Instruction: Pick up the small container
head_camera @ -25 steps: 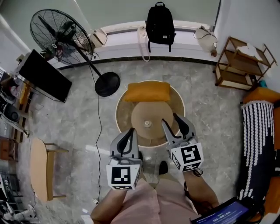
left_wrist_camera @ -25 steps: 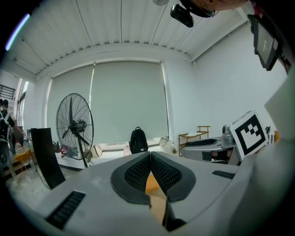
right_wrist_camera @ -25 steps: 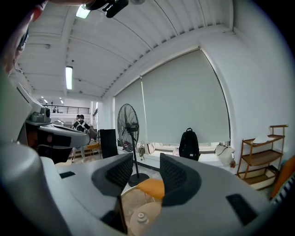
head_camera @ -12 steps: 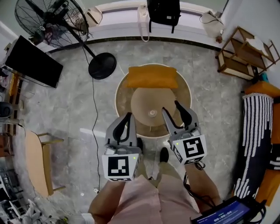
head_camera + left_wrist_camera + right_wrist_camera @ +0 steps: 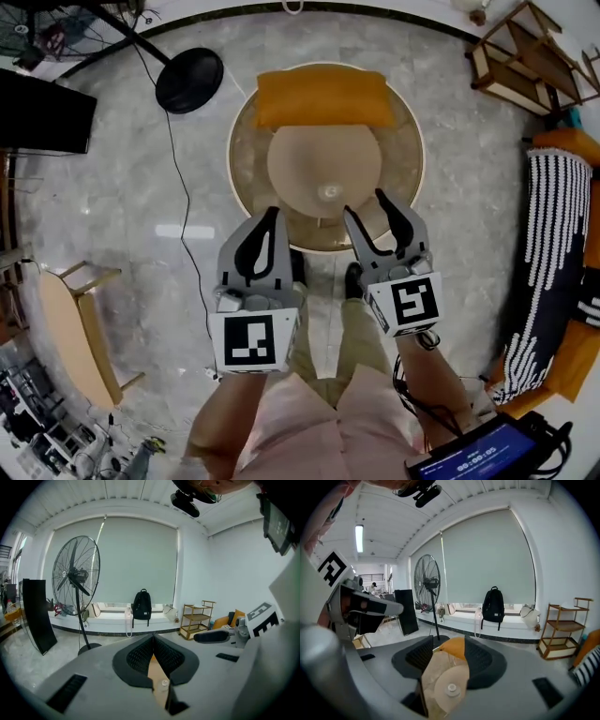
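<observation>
The small container (image 5: 328, 193), a pale little pot with a round lid, stands near the middle of the round tan table (image 5: 291, 159). My right gripper (image 5: 369, 210) is open just short of it, at the table's near edge, with nothing between its fingers. The right gripper view shows the small container (image 5: 451, 689) on the table (image 5: 436, 677) through the gap of the right gripper (image 5: 447, 651). My left gripper (image 5: 272, 217) hangs left of it, shut and empty. In the left gripper view, the left gripper (image 5: 153, 639) has its tips touching, with the small container (image 5: 164, 683) below them.
An orange cushion (image 5: 323, 98) lies on the table's far side. A fan base (image 5: 189, 80) and black panel (image 5: 42, 108) stand far left, a wooden shelf (image 5: 530, 47) far right, a striped textile (image 5: 553, 244) at right, a wooden bench (image 5: 70, 328) at left. The person's legs are below.
The view has tilted further down and the table has come closer. Both grippers have moved forward toward the table's near edge. Their jaws have not changed.
</observation>
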Action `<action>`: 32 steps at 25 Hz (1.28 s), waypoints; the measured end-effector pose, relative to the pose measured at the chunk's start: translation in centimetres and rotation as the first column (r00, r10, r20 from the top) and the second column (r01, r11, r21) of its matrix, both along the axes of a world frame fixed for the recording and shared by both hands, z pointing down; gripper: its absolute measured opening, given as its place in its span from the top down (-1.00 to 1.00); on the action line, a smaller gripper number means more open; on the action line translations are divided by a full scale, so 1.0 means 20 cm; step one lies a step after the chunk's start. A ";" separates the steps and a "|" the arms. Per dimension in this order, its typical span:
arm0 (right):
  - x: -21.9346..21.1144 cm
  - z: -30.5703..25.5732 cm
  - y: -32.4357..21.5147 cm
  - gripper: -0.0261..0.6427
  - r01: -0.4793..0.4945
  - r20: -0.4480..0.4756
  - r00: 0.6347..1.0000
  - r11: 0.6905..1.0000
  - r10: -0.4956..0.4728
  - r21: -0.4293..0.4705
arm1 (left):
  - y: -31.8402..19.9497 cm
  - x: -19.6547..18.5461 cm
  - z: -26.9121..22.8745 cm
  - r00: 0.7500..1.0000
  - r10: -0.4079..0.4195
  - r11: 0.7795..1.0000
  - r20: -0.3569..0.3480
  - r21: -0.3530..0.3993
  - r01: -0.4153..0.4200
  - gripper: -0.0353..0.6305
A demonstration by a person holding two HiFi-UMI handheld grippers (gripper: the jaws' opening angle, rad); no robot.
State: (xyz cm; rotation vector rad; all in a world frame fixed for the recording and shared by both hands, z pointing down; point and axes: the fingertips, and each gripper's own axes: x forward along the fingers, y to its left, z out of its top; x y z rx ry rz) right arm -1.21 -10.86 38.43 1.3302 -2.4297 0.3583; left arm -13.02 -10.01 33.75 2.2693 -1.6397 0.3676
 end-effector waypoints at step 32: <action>0.02 0.92 -0.02 -0.17 -0.132 -0.052 0.991 0.983 0.127 -0.126 | -0.11 0.09 0.72 0.995 0.101 0.982 0.028 -0.164 -0.095 0.86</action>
